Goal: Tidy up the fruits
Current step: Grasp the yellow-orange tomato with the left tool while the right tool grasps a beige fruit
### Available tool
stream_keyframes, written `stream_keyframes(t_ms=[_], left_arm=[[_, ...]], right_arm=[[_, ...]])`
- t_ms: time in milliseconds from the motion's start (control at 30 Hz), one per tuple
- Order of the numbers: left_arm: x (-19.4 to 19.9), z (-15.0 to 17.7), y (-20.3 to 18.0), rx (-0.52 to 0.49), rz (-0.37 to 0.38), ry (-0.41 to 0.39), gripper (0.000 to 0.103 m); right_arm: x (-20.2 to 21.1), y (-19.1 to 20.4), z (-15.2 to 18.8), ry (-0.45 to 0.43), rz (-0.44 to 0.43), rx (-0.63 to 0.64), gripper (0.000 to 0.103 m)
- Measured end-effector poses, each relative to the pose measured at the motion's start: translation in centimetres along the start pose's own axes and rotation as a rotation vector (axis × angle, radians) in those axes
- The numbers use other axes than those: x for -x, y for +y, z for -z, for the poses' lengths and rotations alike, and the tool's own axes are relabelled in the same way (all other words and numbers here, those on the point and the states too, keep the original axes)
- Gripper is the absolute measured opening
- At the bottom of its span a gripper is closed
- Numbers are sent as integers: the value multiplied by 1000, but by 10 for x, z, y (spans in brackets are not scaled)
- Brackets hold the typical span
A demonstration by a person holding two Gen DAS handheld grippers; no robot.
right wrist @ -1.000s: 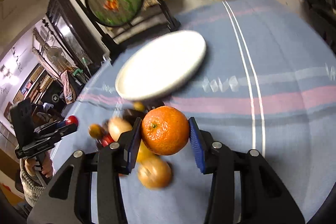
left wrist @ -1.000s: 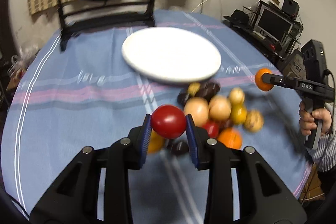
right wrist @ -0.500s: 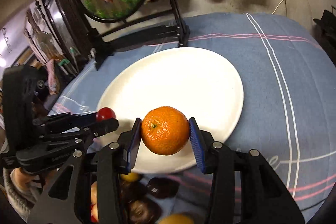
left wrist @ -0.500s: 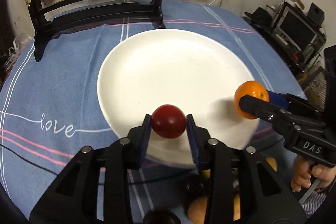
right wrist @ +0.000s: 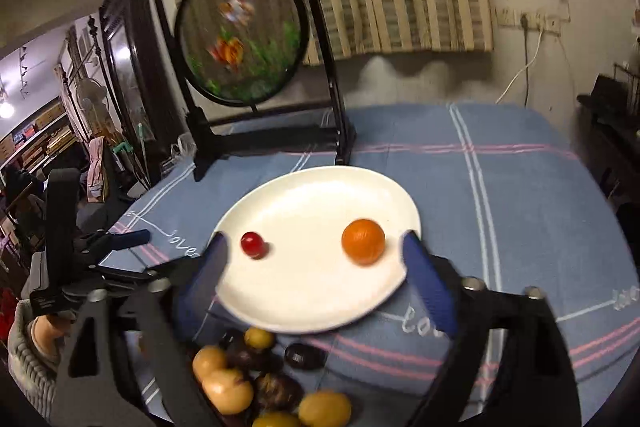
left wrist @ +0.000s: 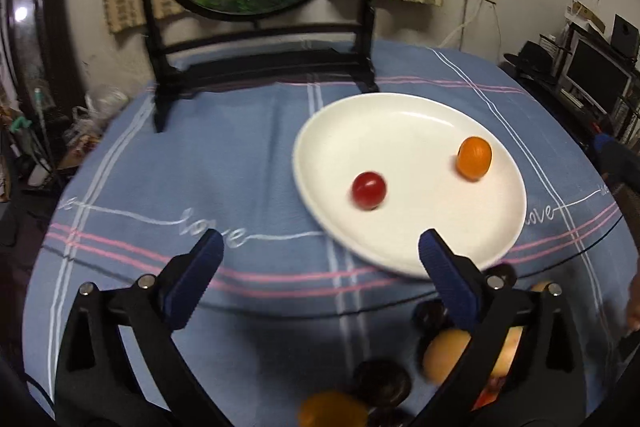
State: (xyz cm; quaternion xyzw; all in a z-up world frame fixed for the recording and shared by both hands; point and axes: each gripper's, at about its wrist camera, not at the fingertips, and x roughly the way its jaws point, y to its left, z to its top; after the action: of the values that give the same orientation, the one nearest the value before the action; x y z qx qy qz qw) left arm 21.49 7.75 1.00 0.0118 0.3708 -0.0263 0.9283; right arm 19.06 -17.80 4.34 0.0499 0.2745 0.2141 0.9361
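Plate [right wrist: 280, 299] is loaded with 2 fruits: tomato [right wrist: 252, 244] and orange [right wrist: 363, 241]. Left gripper [left wrist: 318, 251] and right gripper [right wrist: 314, 255] are held spread apart, empty.

A round fish screen [right wrist: 240, 35] stands on the blue tablecloth [right wrist: 500, 195].

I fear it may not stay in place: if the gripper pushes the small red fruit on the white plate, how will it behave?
The red fruit is round and glossy, so it would probably roll and may slip between pads. The white plate looks smooth with only a shallow rim, so a firm push might send it off.
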Motion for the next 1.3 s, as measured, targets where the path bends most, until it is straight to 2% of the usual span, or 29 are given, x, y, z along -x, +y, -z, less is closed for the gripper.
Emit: stream_keyframes(t_ms=[233, 333, 467, 600, 700, 833, 933, 1000, 1267, 1300], left_arm=[[35, 82, 29, 65, 7, 22, 100], [42, 98, 27, 52, 28, 14, 100], [40, 100, 11, -13, 19, 16, 100], [27, 103, -4, -90, -40, 50, 100], [24, 101, 2, -88, -90, 45, 101], [24, 101, 17, -26, -43, 61, 101], [35, 102, 27, 9, -87, 17, 101], [37, 103, 29, 19, -91, 10, 101], [30, 106, 7, -77, -19, 31, 99], [28, 106, 8, -74, 2, 39, 91]], right_arm=[[44, -7, 58, 3, 4, -33, 98], [49, -12, 77, 32, 31, -57, 98], [51, -10, 81, 33, 27, -70, 99], [46, -6, 83, 56, 36, -49, 102], [42, -2, 87, 76, 39, -30, 102], [41, -2, 89, 84, 52, -16, 102], [41, -5, 89, 83, 64, -21, 102], [41, -6, 89, 84, 65, -24, 102], [41, -4, 90, 90, 62, -17, 102], [41, -4, 90, 92, 64, -17, 102]])
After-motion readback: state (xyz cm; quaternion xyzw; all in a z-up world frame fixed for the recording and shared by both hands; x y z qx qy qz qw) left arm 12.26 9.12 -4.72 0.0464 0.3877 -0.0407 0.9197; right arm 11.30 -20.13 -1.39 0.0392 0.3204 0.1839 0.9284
